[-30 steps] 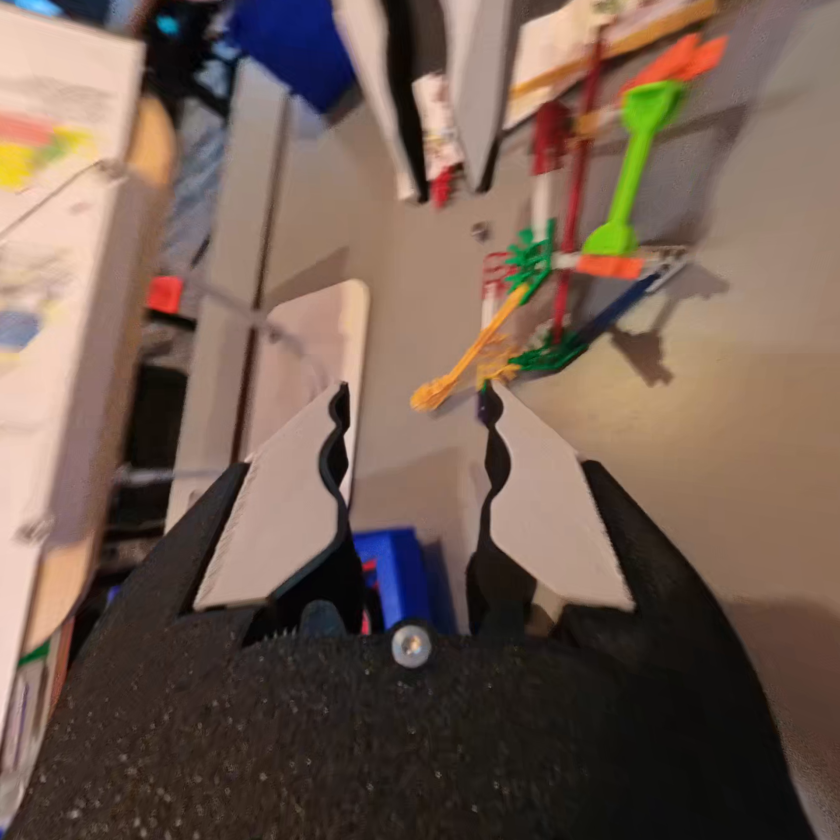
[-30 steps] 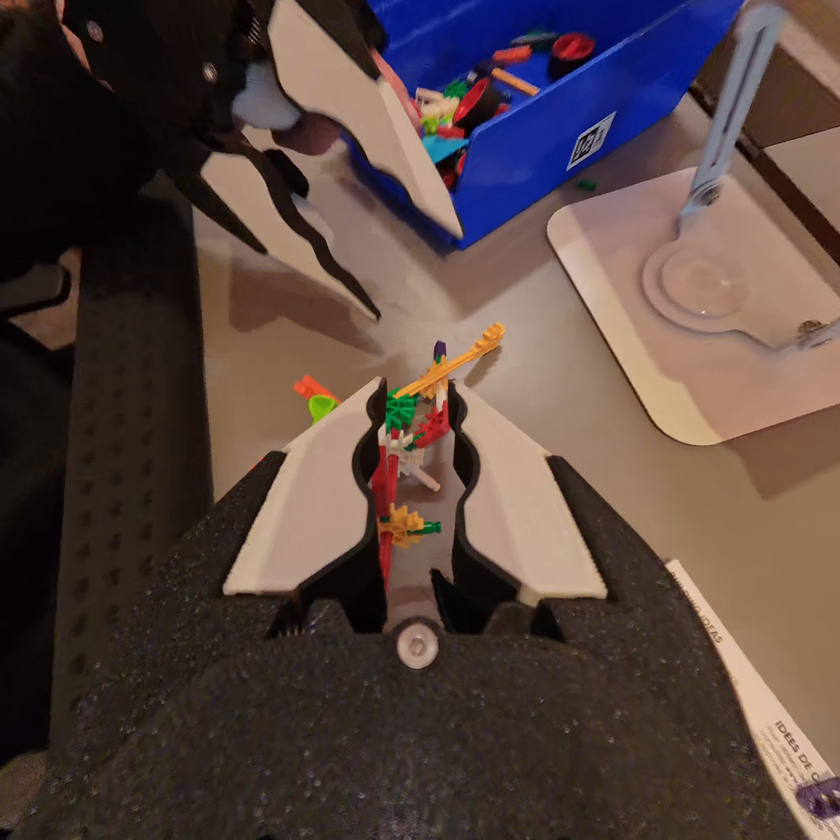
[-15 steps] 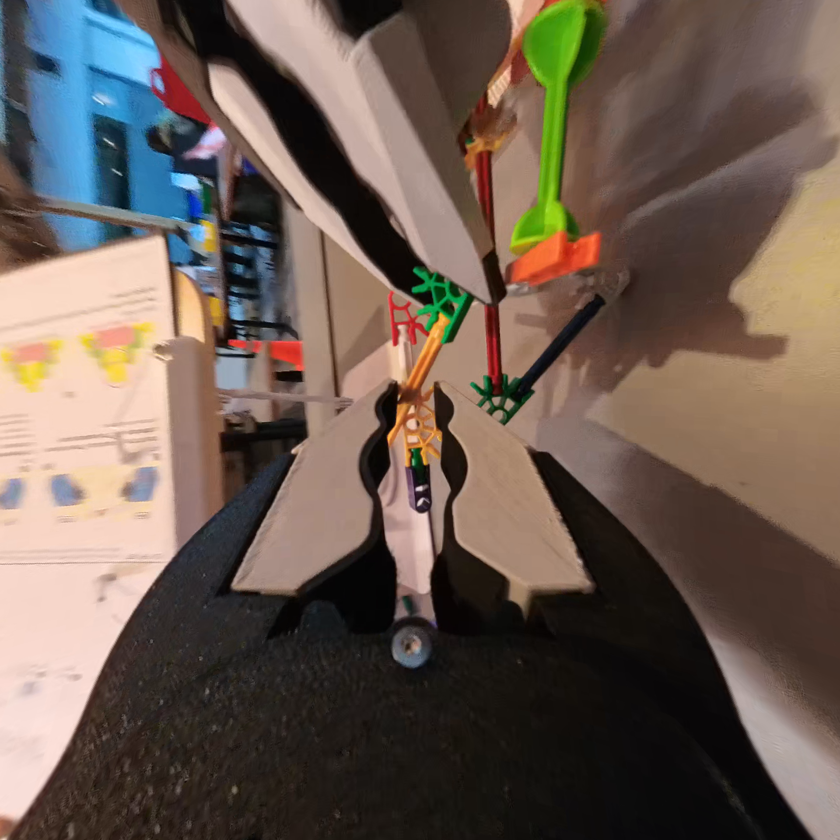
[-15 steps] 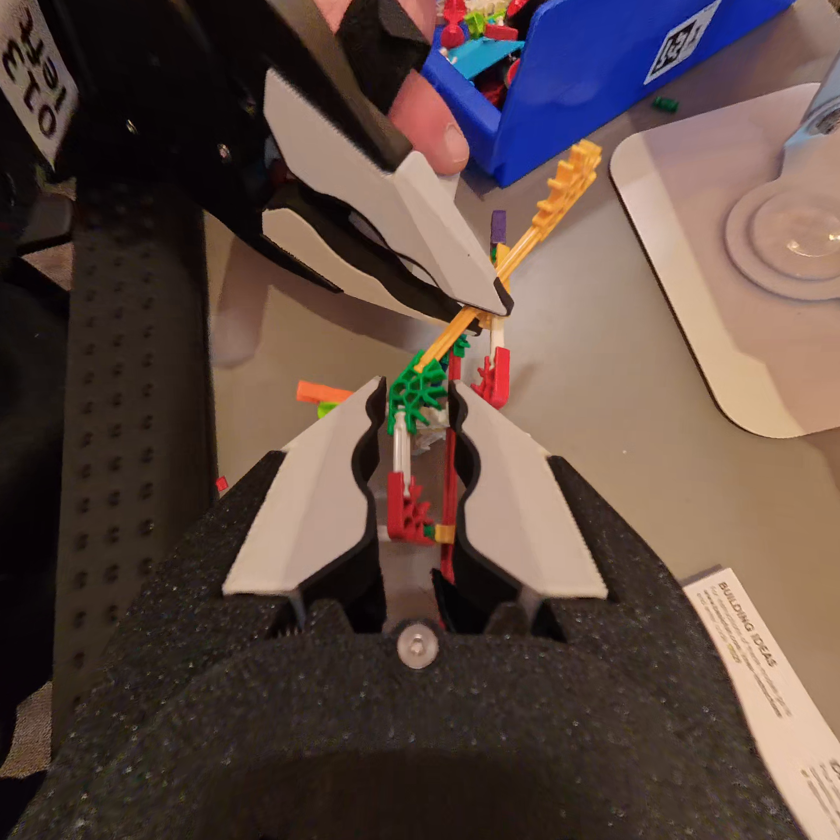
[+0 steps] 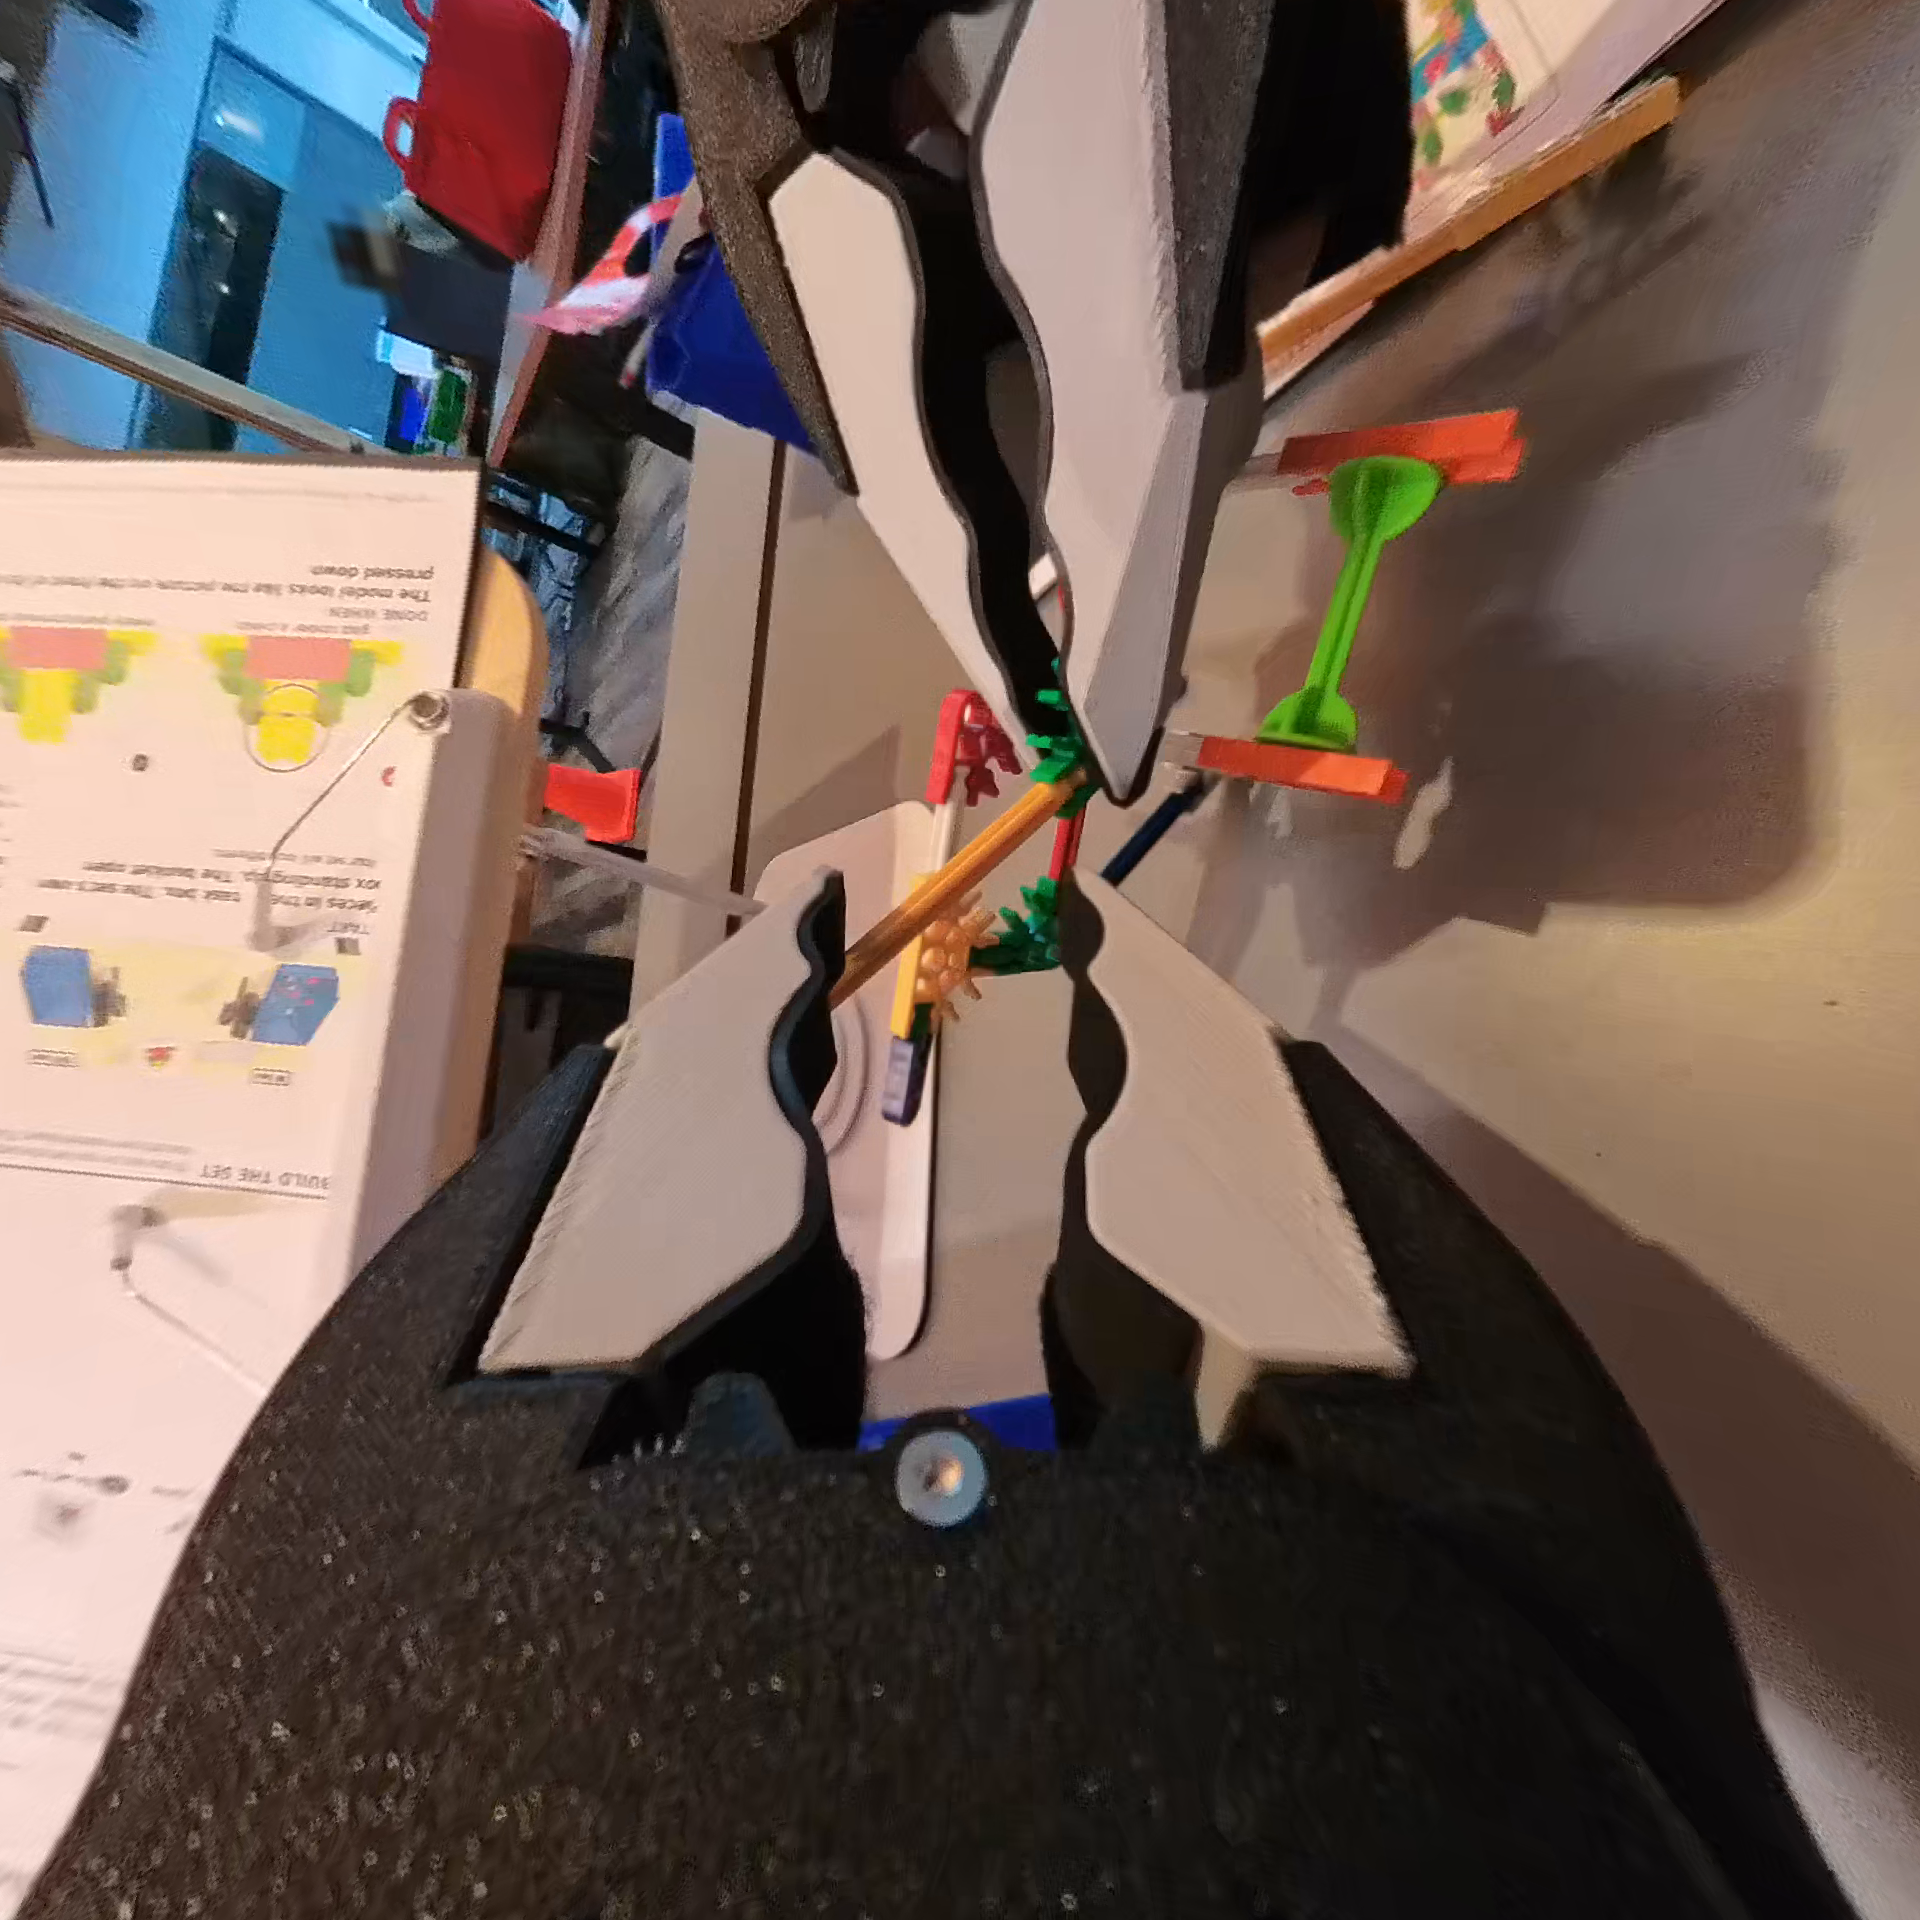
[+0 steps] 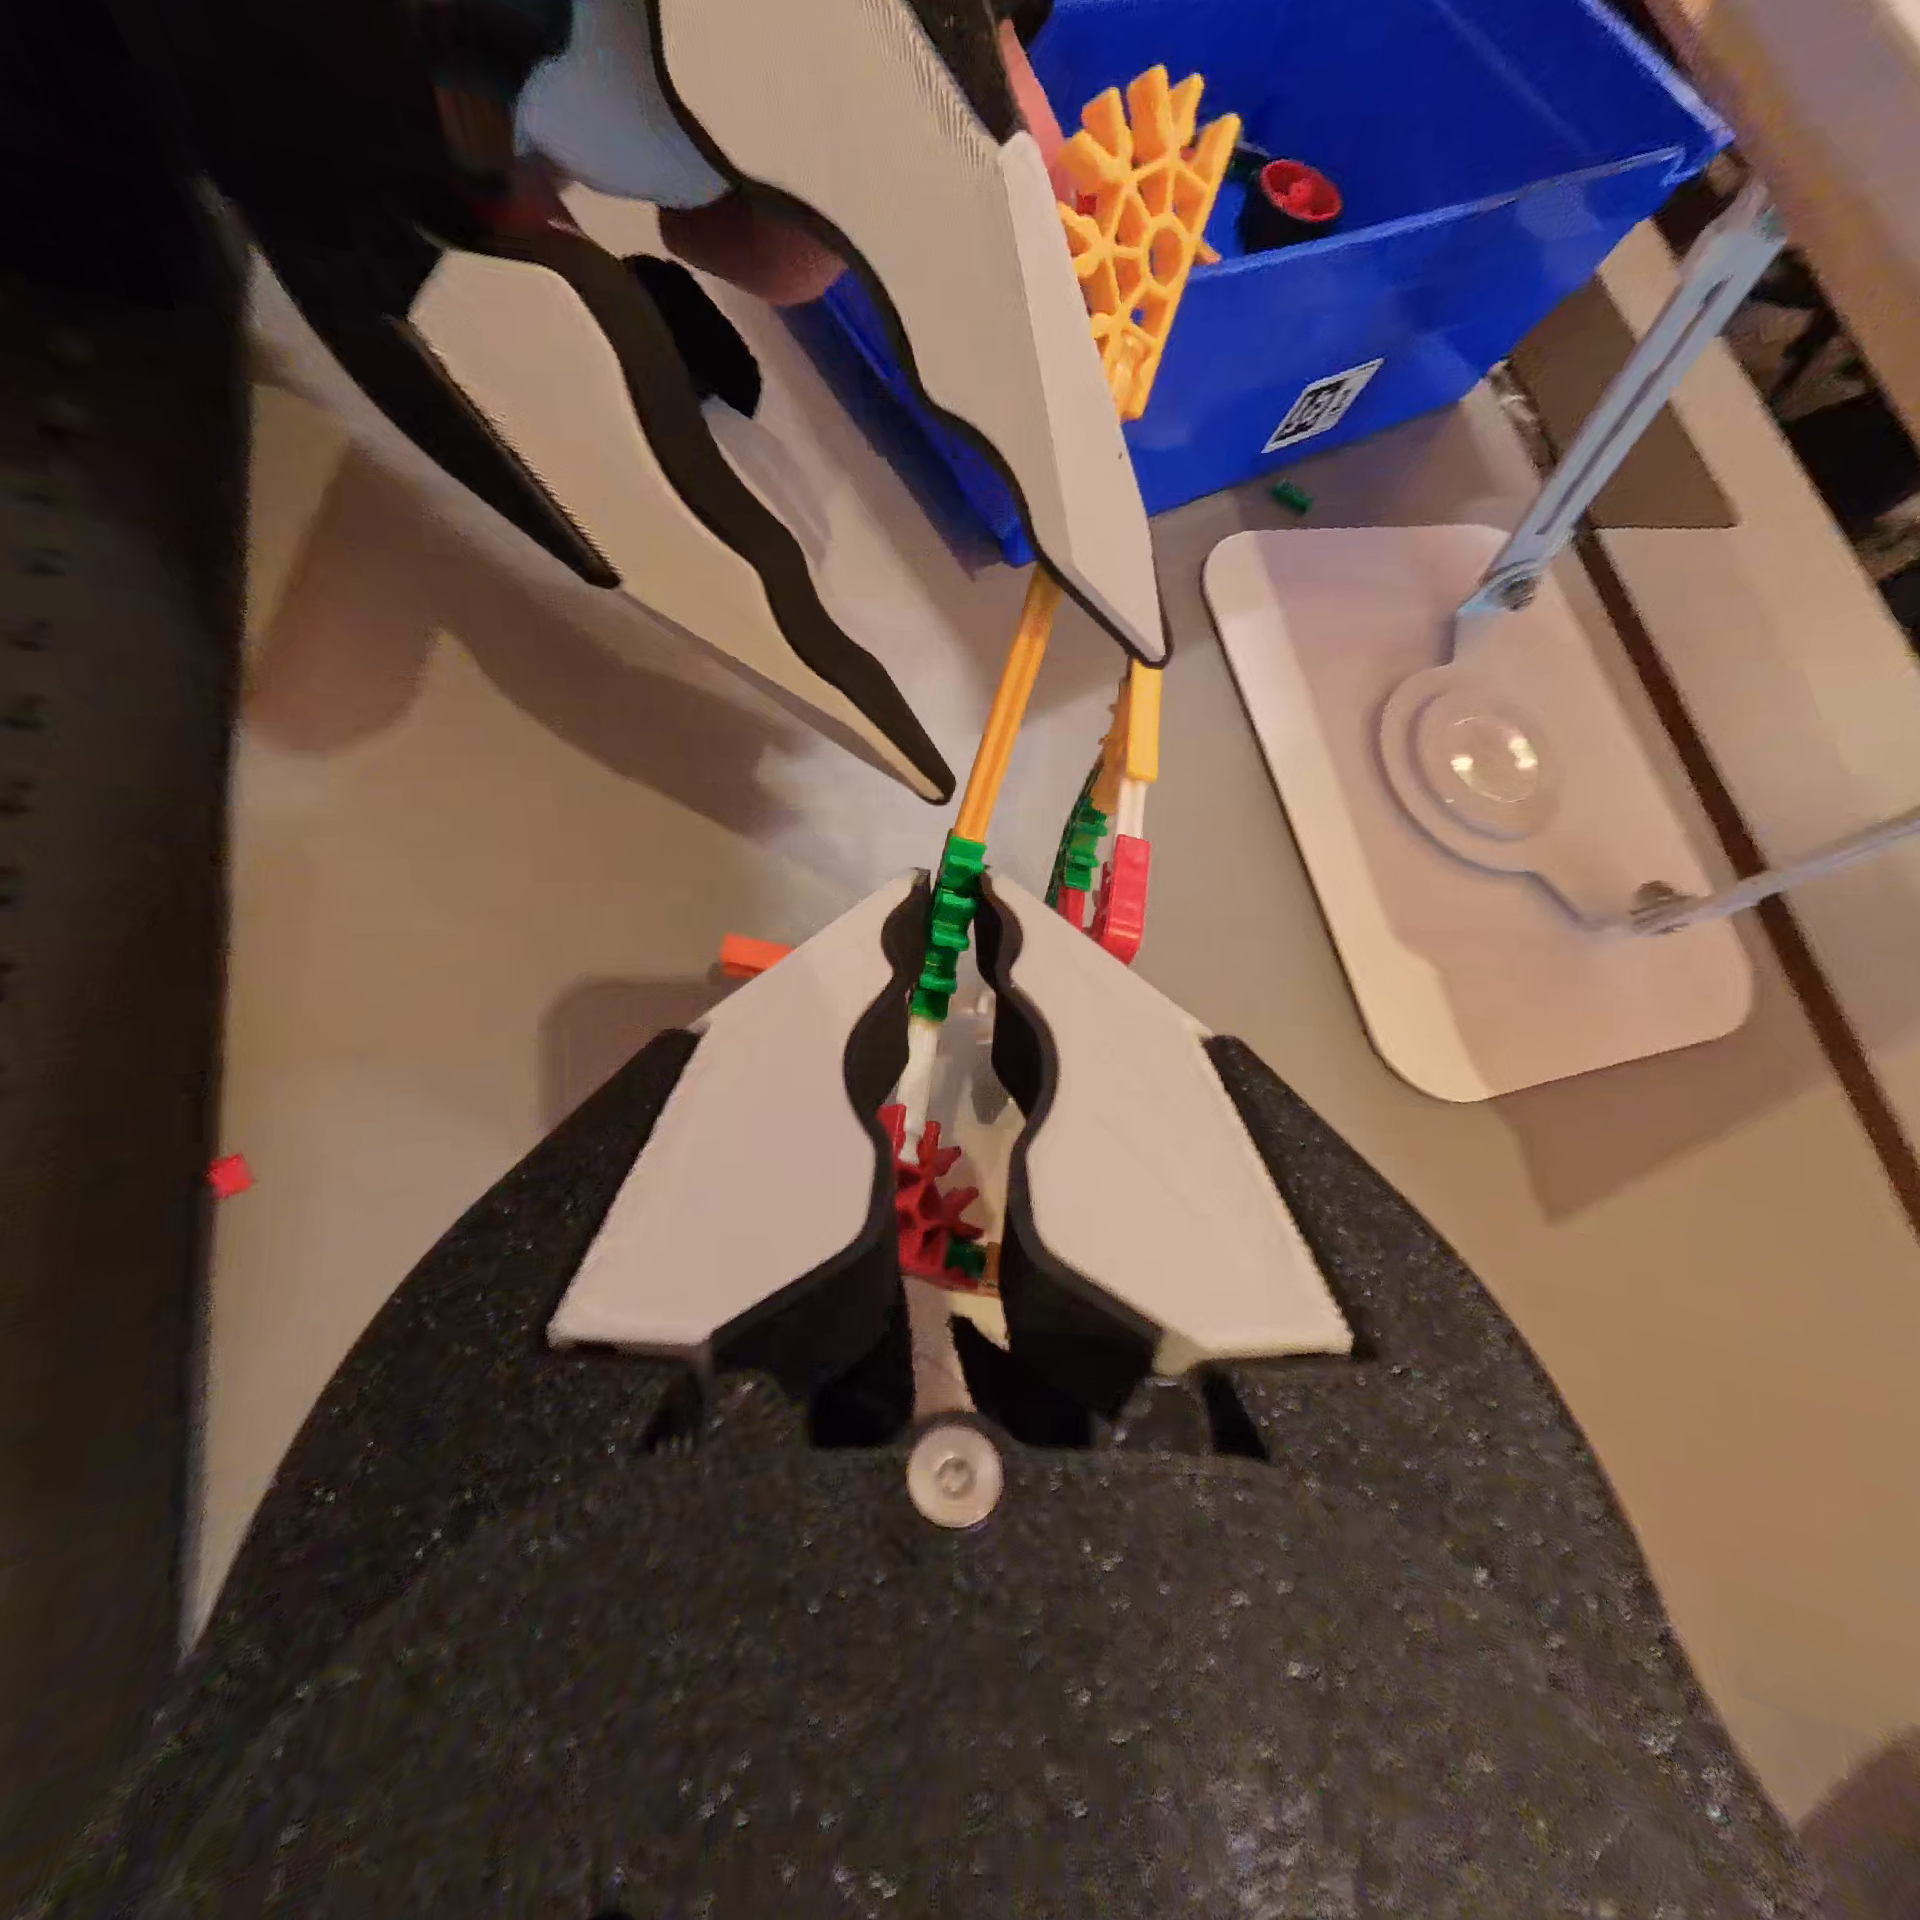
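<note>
Each camera sits behind its own gripper and looks forward along the fingers. The left wrist view is rolled sideways, with the grey table (image 5: 1558, 1039) to its right. The right wrist view looks down on it. Both views, very near, share the rod-and-connector model (image 5: 977, 914) (image 6: 951, 914) and the opposite gripper.

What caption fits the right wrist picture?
Right gripper shut on a colourful rod-and-connector toy, left gripper open beside it.

Lab-type workroom: grey tabletop (image 6: 1351, 1455), blue parts bin (image 6: 1455, 260), printed instruction sheet (image 5: 208, 810), white stand base (image 6: 1455, 810)
</note>
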The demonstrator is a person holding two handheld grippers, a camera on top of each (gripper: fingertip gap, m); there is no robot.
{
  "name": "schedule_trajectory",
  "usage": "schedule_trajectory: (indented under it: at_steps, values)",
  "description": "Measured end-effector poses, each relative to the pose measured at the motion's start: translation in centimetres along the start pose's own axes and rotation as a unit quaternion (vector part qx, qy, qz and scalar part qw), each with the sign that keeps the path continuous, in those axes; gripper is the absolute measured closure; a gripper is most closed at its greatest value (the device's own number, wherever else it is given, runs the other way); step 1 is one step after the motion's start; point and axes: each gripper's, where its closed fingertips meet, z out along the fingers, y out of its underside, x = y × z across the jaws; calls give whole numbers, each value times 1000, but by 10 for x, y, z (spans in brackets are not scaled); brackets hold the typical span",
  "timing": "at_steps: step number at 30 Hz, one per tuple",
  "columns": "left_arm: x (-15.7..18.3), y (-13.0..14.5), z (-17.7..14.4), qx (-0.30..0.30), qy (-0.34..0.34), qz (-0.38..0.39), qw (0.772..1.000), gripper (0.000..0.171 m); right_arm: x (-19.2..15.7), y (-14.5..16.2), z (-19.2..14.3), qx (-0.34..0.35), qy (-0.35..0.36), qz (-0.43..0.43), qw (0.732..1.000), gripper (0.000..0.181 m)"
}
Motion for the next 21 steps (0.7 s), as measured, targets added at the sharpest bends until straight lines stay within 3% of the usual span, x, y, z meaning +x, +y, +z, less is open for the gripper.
schedule_trajectory:
  at_steps: [3, 6, 11, 14, 16, 18, 21]
  values:
    - [-9, -2, -11, -13, -15, 6, 1000, 140, 6, -5, 1, 2, 30, -11, 999, 176]
    - [-27, -14, -32, 30, -39, -28, 998, 134, 11, -3, 2, 13, 28, 12, 999, 177]
    - [-51, -3, -45, 66, -43, -160, 984, 138, 13, -22, -3, 85, 11, 54, 995, 177]
    - [-62, -6, -50, 129, -24, -285, 949, 126, 14, -27, -1, 112, -6, 80, 991, 177]
    - [-91, -3, -61, 179, -81, -347, 917, 108, 16, -33, -3, 133, -9, 95, 987, 177]
    - [-116, 0, -81, 235, -127, -389, 882, 108, 21, -40, -9, 161, -9, 114, 980, 177]
    - [-109, -7, -76, 258, -60, -439, 859, 103, 17, -50, -17, 193, -25, 113, 974, 177]
